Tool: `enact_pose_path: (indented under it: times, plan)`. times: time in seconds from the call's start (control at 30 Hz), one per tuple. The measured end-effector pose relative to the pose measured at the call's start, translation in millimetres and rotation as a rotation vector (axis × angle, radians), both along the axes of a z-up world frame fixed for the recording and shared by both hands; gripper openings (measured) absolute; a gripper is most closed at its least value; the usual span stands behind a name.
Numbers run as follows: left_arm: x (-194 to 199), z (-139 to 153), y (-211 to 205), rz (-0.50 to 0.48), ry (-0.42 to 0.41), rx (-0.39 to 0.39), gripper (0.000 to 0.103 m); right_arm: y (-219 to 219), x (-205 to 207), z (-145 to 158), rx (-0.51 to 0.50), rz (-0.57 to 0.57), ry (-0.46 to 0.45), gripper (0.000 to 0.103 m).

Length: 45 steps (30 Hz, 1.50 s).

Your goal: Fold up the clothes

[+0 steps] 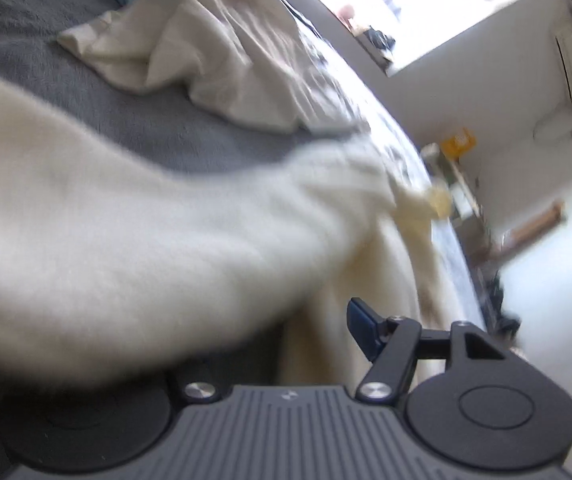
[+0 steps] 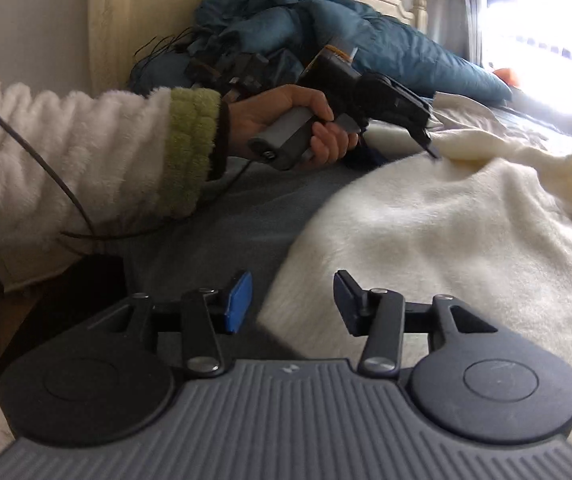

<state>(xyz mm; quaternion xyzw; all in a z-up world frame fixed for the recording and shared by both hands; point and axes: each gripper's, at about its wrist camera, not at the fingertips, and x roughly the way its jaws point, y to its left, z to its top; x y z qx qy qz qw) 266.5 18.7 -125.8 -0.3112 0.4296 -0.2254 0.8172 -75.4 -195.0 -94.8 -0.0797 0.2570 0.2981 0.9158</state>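
Observation:
A fluffy white garment (image 2: pixel 445 240) lies spread on the grey bedspread (image 2: pixel 226 232), with a cream sleeve (image 2: pixel 525 156) running toward the window. My right gripper (image 2: pixel 293 304) is open just above the garment's near edge, and nothing is between its blue pads (image 2: pixel 240 300). A hand (image 2: pixel 286 120) in a white fleece sleeve holds my left gripper (image 2: pixel 429 148), whose tips are low over the garment's far edge. In the left wrist view, blurred white fabric (image 1: pixel 146 248) hides one finger of the left gripper (image 1: pixel 282 324). The other finger (image 1: pixel 365 328) stands wide and bare.
A second, crumpled white cloth (image 1: pixel 214 60) lies further along the bed. A blue quilt (image 2: pixel 325 28) is heaped against the cream headboard (image 2: pixel 126 20). A bright window (image 1: pixel 405 0) and a cluttered floor lie beyond the bed edge. A cable (image 2: pixel 38 152) trails across the sleeve.

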Motion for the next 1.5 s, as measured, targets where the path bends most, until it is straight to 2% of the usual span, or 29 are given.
enact_pose_path:
  times: [0.1,0.17,0.23,0.3,0.4,0.5,0.53,0.57,0.6,0.63,0.67,0.77,0.87,0.93,1.0,1.03,1.1,1.13,1.17,1.2,1.23,1.27,1.3,1.37,1.43,1.5]
  plan:
    - [22.2,8.7,21.1,0.120,-0.022,-0.014,0.066,-9.8,8.9,-0.9,0.029,-0.046,0.020,0.046]
    - [28.7,10.4,31.7,0.152,-0.017,-0.028,0.066,-17.2,14.0,-1.9,0.045,-0.076,0.031,0.046]
    - [27.0,10.7,34.5,0.121,-0.015,-0.010,0.068,-23.9,16.1,-2.7,0.065,-0.096,0.035,0.046]
    - [17.4,7.0,30.4,0.061,0.002,0.002,0.076,-30.8,15.8,-5.0,0.095,-0.105,0.040,0.046]
    - [-0.4,0.4,17.1,-0.026,-0.001,0.014,0.077,-36.3,22.7,-10.1,0.140,-0.116,0.055,0.047]
    - [-10.1,-1.3,-1.8,-0.045,-0.045,0.072,0.076,-38.4,23.8,-10.1,0.171,-0.126,0.072,0.047]
    - [-11.7,-1.0,-7.8,-0.044,-0.056,0.088,0.073,-36.5,23.9,-9.7,0.170,-0.131,0.071,0.047]
    - [-12.3,-0.9,-12.7,-0.050,-0.061,0.091,0.054,-35.1,22.4,-9.3,0.164,-0.137,0.066,0.047]
    - [-10.6,-1.2,-15.8,-0.057,-0.052,0.084,0.023,-32.8,20.5,-8.8,0.157,-0.141,0.059,0.047]
    - [-8.2,-1.5,-18.3,-0.063,-0.038,0.075,0.015,-31.4,18.4,-8.0,0.151,-0.144,0.051,0.047]
    - [-5.8,-1.9,-20.8,-0.070,-0.025,0.067,0.014,-31.3,16.2,-6.8,0.148,-0.146,0.045,0.047]
    - [-7.2,23.9,-13.5,-0.061,-0.084,0.044,0.011,-32.8,12.1,-4.2,0.140,-0.157,0.034,0.047]
    - [-9.3,56.0,0.2,-0.051,-0.145,0.012,0.010,-34.4,11.6,-2.2,0.142,-0.162,0.026,0.047]
    - [-5.4,66.9,5.7,-0.041,-0.168,0.044,0.011,-35.2,14.4,-3.1,0.144,-0.161,0.026,0.048]
    - [1.2,63.8,6.8,-0.020,-0.175,0.099,0.011,-36.0,18.1,-5.4,0.146,-0.160,0.029,0.048]
    - [6.0,56.4,7.2,-0.009,-0.165,0.124,0.011,-36.3,20.3,-7.9,0.144,-0.162,0.035,0.049]
    - [17.1,32.0,10.0,0.003,-0.080,0.141,0.014,-37.4,23.3,-12.3,0.143,-0.172,0.046,0.049]
    - [21.1,20.1,15.2,0.012,-0.031,0.138,0.018,-38.1,24.5,-14.4,0.143,-0.178,0.052,0.049]
    - [25.2,8.2,20.4,0.022,0.019,0.135,0.031,-39.6,24.9,-15.6,0.145,-0.185,0.057,0.049]
    - [21.6,5.9,25.6,0.029,0.030,0.123,0.032,-42.3,24.1,-15.5,0.149,-0.195,0.059,0.049]
    - [15.4,7.0,30.8,0.036,0.027,0.107,0.034,-44.9,23.4,-15.4,0.154,-0.204,0.061,0.049]
    - [9.2,8.1,36.1,0.043,0.023,0.092,0.042,-48.4,22.1,-14.5,0.163,-0.214,0.063,0.049]
    - [-1.2,13.3,39.5,0.046,0.009,0.099,0.048,-53.4,19.9,-12.7,0.179,-0.226,0.064,0.049]
    - [-27.1,26.1,44.5,0.037,-0.025,0.124,0.054,-64.6,14.9,-9.0,0.221,-0.254,0.065,0.049]
    - [-58.3,36.9,47.8,0.008,-0.049,0.135,0.057,-75.4,8.0,-5.0,0.267,-0.271,0.065,0.049]
    - [-90.5,42.3,50.9,-0.022,-0.061,0.142,0.057,-74.8,-1.7,-1.5,0.265,-0.244,0.046,0.049]
